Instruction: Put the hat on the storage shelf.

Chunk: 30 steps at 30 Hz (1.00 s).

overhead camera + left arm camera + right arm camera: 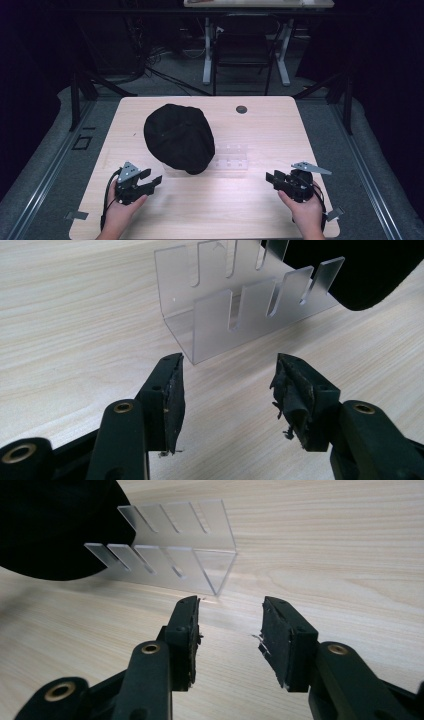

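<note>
A black cap [179,137] lies on the wooden table [260,130], partly over a clear slotted acrylic rack [229,159]. My left gripper [154,179] sits at the front left of the table, open, with nothing between its jaws. In the left gripper view, that left gripper [229,380] points at the near end of the rack [240,305], with the cap [360,270] at the upper right. My right gripper [271,177] rests at the front right, open and empty. In the right gripper view, the right gripper [231,617] faces the rack [175,555] and the cap [55,530].
A small dark round hole [241,109] marks the table's far side. Beyond the table stand a black chair [243,50] and a white-legged desk [285,45]. Grey floor with rails [370,175] runs along both sides.
</note>
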Each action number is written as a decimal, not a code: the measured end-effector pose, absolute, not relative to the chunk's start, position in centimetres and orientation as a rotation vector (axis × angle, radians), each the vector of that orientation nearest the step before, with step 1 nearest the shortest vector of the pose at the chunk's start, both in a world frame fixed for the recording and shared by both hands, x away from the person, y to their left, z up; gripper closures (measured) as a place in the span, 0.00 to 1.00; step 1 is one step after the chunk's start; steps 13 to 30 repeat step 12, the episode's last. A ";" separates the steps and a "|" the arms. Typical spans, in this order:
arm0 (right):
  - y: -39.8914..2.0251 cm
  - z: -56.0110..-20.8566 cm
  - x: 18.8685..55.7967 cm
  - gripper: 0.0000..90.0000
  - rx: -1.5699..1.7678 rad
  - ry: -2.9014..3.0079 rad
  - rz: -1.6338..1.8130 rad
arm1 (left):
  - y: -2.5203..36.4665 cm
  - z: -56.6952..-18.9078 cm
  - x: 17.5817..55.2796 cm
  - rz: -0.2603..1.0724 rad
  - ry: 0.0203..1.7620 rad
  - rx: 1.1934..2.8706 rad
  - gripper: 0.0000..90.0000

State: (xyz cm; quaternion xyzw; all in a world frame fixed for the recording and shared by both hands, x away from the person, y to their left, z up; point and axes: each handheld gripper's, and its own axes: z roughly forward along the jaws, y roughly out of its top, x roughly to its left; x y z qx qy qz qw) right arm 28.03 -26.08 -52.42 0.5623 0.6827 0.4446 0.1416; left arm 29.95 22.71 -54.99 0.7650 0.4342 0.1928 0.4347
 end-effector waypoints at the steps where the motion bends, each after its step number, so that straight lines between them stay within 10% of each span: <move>1: -26.1 -52.6 28.0 0.64 1.615 1.972 1.278 | 22.7 -55.0 30.0 0.482 1.082 1.908 0.51; 30: -26.1 -54.2 27.6 0.59 1.575 1.924 1.263 | 21.2 -54.8 29.4 0.467 1.024 1.924 0.51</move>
